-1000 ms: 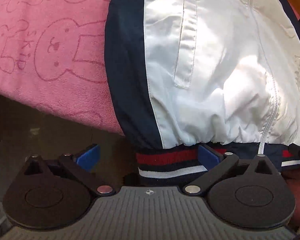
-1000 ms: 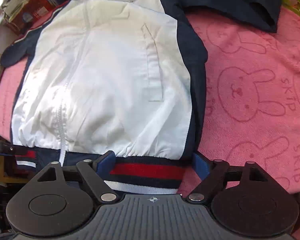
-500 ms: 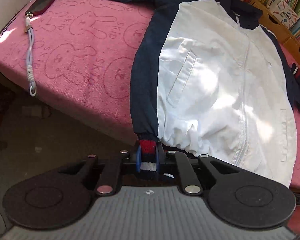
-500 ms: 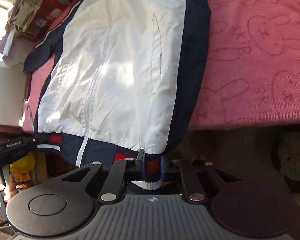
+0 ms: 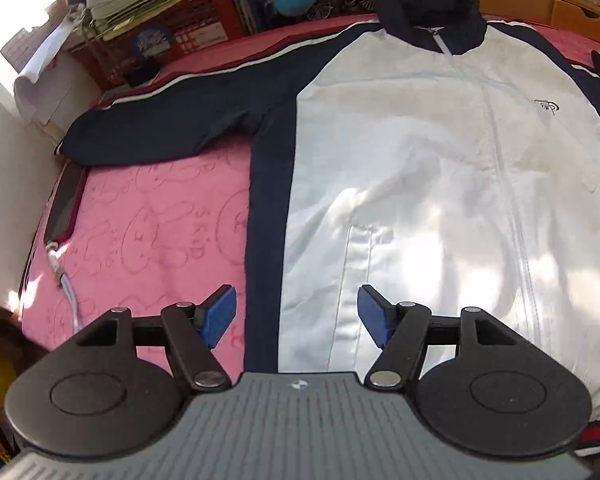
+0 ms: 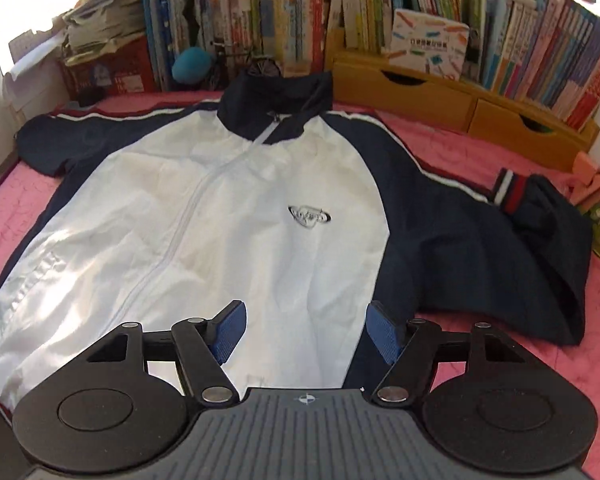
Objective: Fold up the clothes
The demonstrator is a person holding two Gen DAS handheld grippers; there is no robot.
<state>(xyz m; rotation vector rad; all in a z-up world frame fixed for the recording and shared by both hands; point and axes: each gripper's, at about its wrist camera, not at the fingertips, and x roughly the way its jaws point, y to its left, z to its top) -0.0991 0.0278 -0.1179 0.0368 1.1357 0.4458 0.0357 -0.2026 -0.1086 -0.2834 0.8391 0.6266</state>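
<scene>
While our left gripper (image 5: pixel 296 317) hangs over the jacket (image 5: pixel 420 200), its blue fingers (image 5: pixel 220 316) stand apart with nothing pressed between them, having just been opening. Our right gripper (image 6: pixel 306 332) matches it, its fingers (image 6: pixel 230 330) likewise spread and empty above the white front, also having just been opening. We see the jacket lying flat, front up and zipped, on the pink rabbit-print blanket (image 5: pixel 152 232), sleeves out to both sides, its navy collar (image 6: pixel 278 110) towards the bookshelf (image 6: pixel 420 12).
</scene>
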